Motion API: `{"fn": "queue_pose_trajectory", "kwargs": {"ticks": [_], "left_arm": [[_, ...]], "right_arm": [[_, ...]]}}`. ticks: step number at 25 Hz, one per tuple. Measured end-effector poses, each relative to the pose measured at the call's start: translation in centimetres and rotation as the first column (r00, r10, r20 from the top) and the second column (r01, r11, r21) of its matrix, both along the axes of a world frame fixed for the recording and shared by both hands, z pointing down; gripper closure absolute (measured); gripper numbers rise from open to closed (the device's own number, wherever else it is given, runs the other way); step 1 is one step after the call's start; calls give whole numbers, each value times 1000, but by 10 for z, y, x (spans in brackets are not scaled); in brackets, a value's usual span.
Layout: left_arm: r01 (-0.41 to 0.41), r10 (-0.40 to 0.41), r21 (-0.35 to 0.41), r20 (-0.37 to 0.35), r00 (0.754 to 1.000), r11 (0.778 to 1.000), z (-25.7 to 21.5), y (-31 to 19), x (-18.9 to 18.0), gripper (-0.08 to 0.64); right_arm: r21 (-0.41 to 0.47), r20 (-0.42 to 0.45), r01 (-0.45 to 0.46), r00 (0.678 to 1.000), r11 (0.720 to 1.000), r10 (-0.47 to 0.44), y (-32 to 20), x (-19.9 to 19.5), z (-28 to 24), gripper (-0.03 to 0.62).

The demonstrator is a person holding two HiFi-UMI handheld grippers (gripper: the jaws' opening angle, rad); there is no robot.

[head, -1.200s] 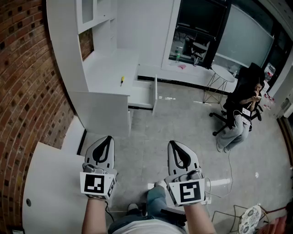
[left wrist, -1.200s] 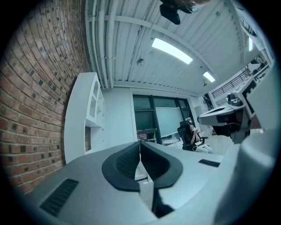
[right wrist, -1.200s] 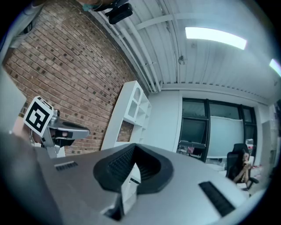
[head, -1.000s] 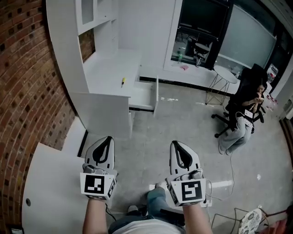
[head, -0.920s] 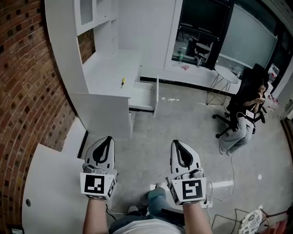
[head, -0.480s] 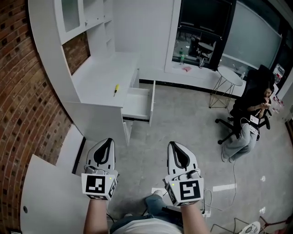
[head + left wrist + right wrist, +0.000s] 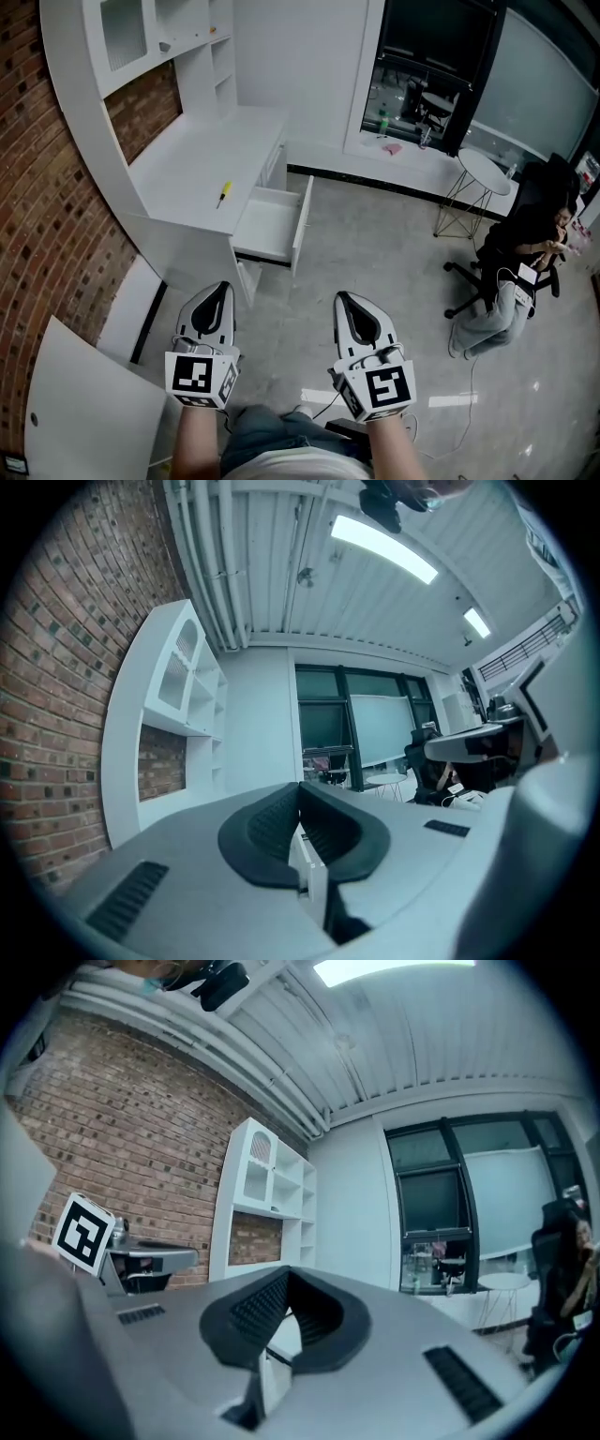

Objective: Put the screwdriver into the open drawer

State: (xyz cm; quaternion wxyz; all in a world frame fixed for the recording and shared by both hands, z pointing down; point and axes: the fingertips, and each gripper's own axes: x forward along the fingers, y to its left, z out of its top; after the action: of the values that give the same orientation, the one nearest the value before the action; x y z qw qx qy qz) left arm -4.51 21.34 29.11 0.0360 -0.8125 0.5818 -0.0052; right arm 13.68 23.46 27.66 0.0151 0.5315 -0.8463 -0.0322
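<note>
A screwdriver (image 7: 223, 193) with a yellow handle lies on the white desk (image 7: 187, 169), just left of the open drawer (image 7: 266, 223), which is pulled out toward the floor. Both grippers are held level, side by side, well short of the desk. My left gripper (image 7: 219, 285) is shut with nothing in it, its tip pointing at the desk's near corner. My right gripper (image 7: 343, 298) is shut and empty too, over bare floor to the right of the drawer. In the left gripper view the dark pads (image 7: 281, 822) meet, as do those in the right gripper view (image 7: 262, 1312).
A brick wall (image 7: 47, 216) and a white shelf unit (image 7: 141, 37) stand to the left. A white panel (image 7: 84, 403) lies at lower left. At the right a person (image 7: 525, 272) sits on an office chair beside a small round table (image 7: 484, 172). A cable (image 7: 459, 375) trails on the floor.
Both grippers and the camera have come forward toward the desk, which with its drawer now sits lower and nearer in the head view. The jaws stayed shut.
</note>
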Motion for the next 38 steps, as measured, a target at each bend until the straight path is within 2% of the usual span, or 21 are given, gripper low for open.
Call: {"fn": "queue_pose_trajectory", "kwargs": {"ticks": [4,10,19,23,26,29,34,38], "left_arm": [[5,-5,-10,-14,1000,1000,4,-21,5,545],[-20,20,-38,-13,1000,999,14,-71,9,545],[-32,28,-82,-45,999,996,31,-205,-15,546],[-21,16,-111,-43,999,994,40,-273,-42,545],[-28,22,-142,-46,999,989,49,-320,-59,534],[-54,47,-184,-44,998,981,62,-362,-70,471],[-68,58,-260,-45,997,963,88,-421,-91,286],[-65,55,-325,-39,998,943,111,-451,-104,237]], "right_arm": [[-57,38,64,997,996,-61,-23,-4,13,583],[-107,93,64,994,992,-54,-70,-2,24,583],[-90,-8,32,999,995,-33,-185,-15,29,581],[-69,-34,7,999,998,-9,-251,-34,27,581],[-88,-56,-5,998,996,0,-297,-46,32,581],[-108,-57,-21,998,994,15,-340,-55,37,581],[-120,-71,-26,997,992,17,-399,-77,43,581],[-143,-96,-20,995,990,7,-427,-91,54,581]]}}
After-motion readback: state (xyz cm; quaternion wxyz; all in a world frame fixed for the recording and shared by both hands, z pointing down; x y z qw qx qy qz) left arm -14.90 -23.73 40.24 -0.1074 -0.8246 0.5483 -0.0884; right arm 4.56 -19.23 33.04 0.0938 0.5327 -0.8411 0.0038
